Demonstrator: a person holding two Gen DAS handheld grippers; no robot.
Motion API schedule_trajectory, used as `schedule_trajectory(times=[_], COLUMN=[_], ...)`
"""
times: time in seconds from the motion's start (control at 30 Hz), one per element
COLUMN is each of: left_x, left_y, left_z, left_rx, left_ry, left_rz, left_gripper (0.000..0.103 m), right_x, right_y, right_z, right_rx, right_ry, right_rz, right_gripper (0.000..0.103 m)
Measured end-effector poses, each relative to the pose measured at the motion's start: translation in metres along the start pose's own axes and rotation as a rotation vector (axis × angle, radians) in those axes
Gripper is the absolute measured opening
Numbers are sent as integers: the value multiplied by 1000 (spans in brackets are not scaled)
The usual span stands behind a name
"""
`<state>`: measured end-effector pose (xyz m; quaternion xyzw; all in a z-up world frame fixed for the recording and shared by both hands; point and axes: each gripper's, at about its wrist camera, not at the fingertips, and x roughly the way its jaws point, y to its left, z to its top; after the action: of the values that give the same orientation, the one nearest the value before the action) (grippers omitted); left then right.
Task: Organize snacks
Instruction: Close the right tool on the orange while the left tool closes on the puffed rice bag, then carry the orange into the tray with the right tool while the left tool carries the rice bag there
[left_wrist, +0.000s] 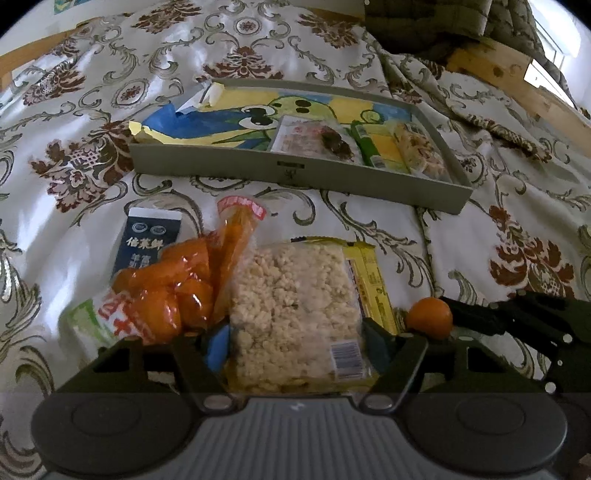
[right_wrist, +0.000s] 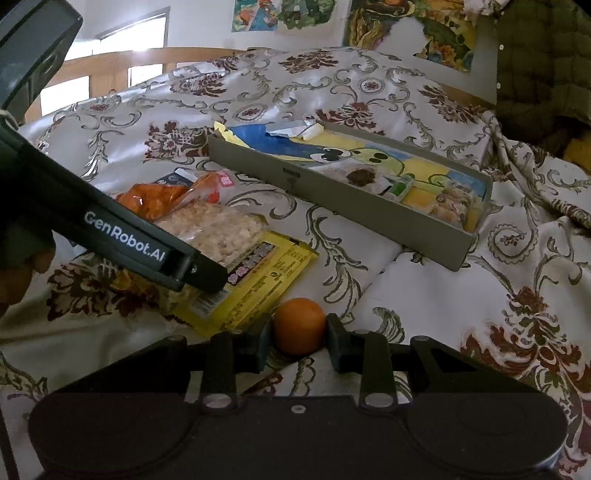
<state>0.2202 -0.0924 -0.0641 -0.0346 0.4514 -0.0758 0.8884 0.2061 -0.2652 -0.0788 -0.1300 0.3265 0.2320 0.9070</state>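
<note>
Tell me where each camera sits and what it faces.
Left wrist: on the left tool, looking down over the rice-puff bag between its fingers, toward the tray.
Right wrist: on the right tool, facing the same tray, fingers at the orange; the left tool crosses from the left.
Shared: tray, orange, rice-puff bag.

the left gripper (left_wrist: 295, 354) is dark green-black plastic: angular linkage arms, round silver pivot screws, two round domed discs beside a ribbed grey centre plate. its fingers (left_wrist: 216, 349) show a blue pad. the right gripper (right_wrist: 300, 341) is built alike, black, with blocky fingers (right_wrist: 338, 341) and a small centre screw. seen from the side, the left gripper's long body bears white "genrobot.ai" lettering.
</note>
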Motion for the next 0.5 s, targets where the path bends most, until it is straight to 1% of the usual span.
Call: schedule_trajectory(times=[0.1,0.27,0.5], left_x=[-5,-17,-35], left_y=[0,-2,-13], left_z=[-1,-3,2], left_rx=[-32,-69,-49], left_ry=[15,24,-19], left_rz=[-10,-35,-52], left_gripper=[75,74,74], right_x=[-5,-20,-31], right_y=[3,7,-7], right_z=[2,6,12], right_rx=[-23,-74,-12], right_ry=[-4,-57,-104], right_rz=[-1,-18,-46], right_gripper=[33,33,33])
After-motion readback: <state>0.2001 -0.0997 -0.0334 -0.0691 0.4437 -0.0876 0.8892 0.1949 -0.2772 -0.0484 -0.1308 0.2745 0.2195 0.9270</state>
